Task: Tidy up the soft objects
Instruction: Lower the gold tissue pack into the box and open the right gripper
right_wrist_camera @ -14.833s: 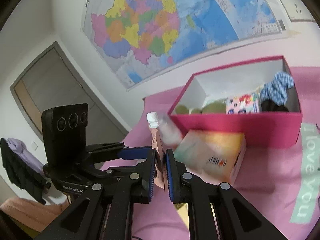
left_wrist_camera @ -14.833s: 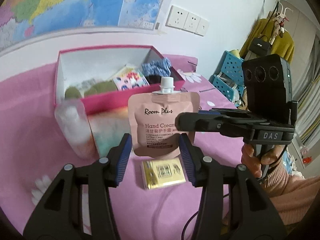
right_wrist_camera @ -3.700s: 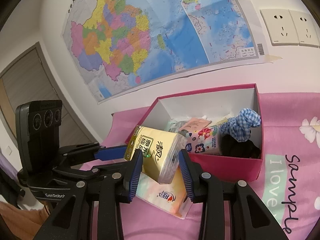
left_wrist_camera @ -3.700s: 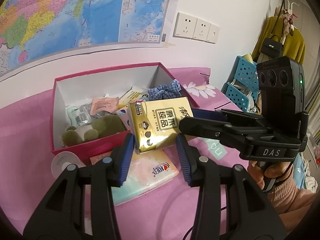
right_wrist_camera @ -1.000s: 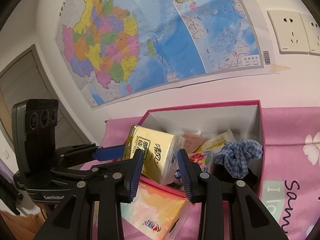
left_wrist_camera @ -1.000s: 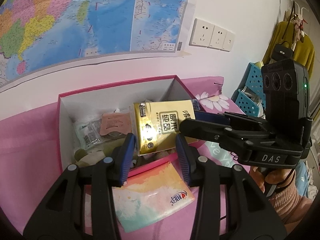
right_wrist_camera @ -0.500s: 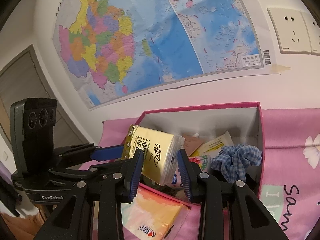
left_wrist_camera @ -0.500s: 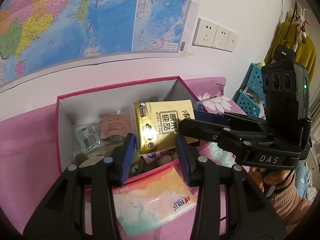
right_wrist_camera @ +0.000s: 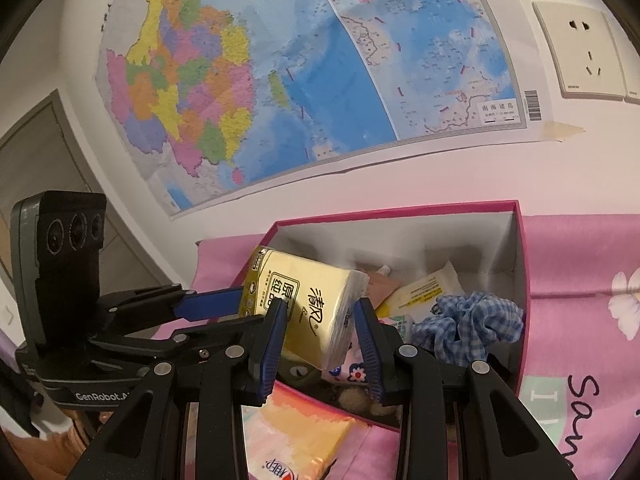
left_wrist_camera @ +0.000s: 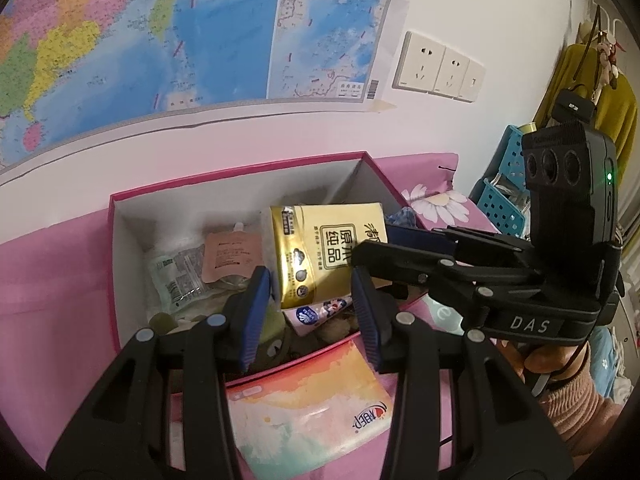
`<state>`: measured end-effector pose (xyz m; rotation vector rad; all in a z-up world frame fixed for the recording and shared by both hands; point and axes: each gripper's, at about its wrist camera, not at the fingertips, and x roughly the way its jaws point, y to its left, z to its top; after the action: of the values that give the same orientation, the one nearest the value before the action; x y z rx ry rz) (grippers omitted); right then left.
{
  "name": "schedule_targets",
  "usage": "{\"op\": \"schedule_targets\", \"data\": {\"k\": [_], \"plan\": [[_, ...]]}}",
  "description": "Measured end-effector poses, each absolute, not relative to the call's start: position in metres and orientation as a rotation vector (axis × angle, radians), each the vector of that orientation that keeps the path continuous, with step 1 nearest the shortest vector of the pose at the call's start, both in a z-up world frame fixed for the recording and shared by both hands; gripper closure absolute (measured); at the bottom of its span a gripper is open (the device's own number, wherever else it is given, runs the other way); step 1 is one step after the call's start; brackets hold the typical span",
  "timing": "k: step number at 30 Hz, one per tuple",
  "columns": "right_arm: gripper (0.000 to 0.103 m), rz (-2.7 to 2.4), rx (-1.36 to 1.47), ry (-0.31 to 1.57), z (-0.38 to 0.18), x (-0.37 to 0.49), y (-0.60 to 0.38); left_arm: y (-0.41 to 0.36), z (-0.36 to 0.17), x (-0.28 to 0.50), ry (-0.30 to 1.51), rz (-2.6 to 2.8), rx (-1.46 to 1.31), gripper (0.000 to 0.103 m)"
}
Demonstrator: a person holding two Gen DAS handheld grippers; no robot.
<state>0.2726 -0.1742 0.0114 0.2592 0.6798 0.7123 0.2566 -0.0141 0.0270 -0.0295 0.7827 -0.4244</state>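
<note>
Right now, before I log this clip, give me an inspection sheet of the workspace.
Surface: pink flowered cloth covers the table.
Job's things: gold tissue pack held over the pink box; pastel tissue pack lies on the cloth in front of the box.
Clutter: box holds a pink pouch, a clear packet, a blue checked scrunchie and a floral packet.
Grippers: left gripper and right gripper each have jaws around the gold pack, both shut on it.
Cables: nothing seen.
Surroundings: wall map, wall sockets, blue crates, hanging clothes.
</note>
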Motion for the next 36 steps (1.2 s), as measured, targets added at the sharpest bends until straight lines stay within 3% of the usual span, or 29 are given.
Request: {"op": "schedule_targets", "data": {"k": [36], "plan": [[0.067, 0.662, 0.273, 0.763, -0.005, 0.31, -0.166, -0.015, 0.008, 0.297, 0.862, -0.366, -0.053, 0.06]]}}
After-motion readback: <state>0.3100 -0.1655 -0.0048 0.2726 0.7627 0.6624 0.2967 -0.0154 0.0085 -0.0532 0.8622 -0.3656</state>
